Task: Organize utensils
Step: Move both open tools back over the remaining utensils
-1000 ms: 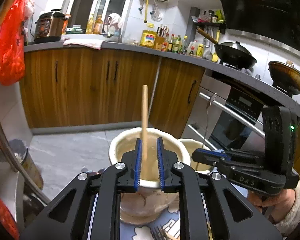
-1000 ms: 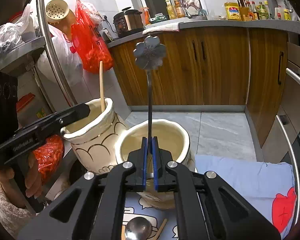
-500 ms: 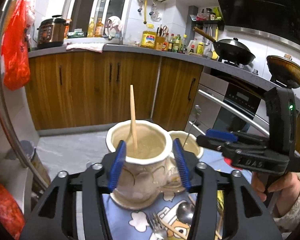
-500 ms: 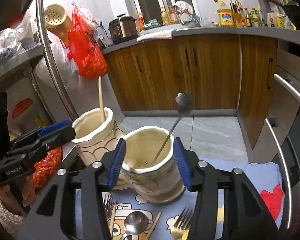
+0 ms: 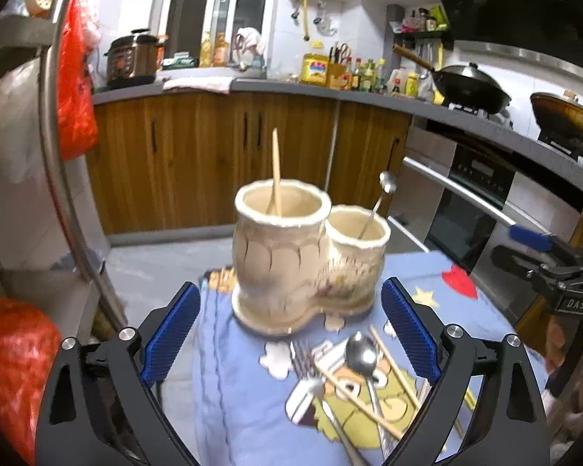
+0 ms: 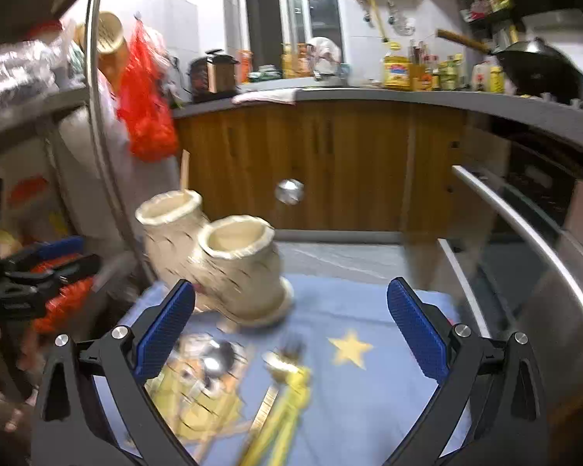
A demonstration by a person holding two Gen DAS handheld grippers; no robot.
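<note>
A cream double ceramic holder (image 5: 280, 248) (image 6: 237, 268) stands on the blue cartoon cloth (image 5: 221, 388). A wooden stick (image 5: 276, 171) (image 6: 184, 173) leans in its tall pot, and a metal spoon (image 5: 377, 202) (image 6: 289, 191) leans in its short pot. Loose utensils lie in front: a spoon (image 5: 363, 353), a fork (image 5: 303, 353), chopsticks (image 5: 392, 365) and a yellow-handled fork (image 6: 287, 380). My left gripper (image 5: 291, 289) is back from the holder, its jaws opening wide, with nothing between the pads. The jaws of my right gripper (image 6: 291, 287) are opening too, also with nothing between them.
An oven front with a steel handle (image 6: 524, 240) is to the right of the cloth. A steel rack pole (image 5: 70, 178) and red bags (image 5: 75, 89) stand on the left. Wooden cabinets (image 5: 213, 155) lie beyond a strip of floor. A hand holds the other gripper (image 5: 544, 268).
The left gripper let go of the wooden stick and the right let go of the metal spoon; both utensils now rest in the pots. Both pairs of jaws spread wide and both grippers drew back.
</note>
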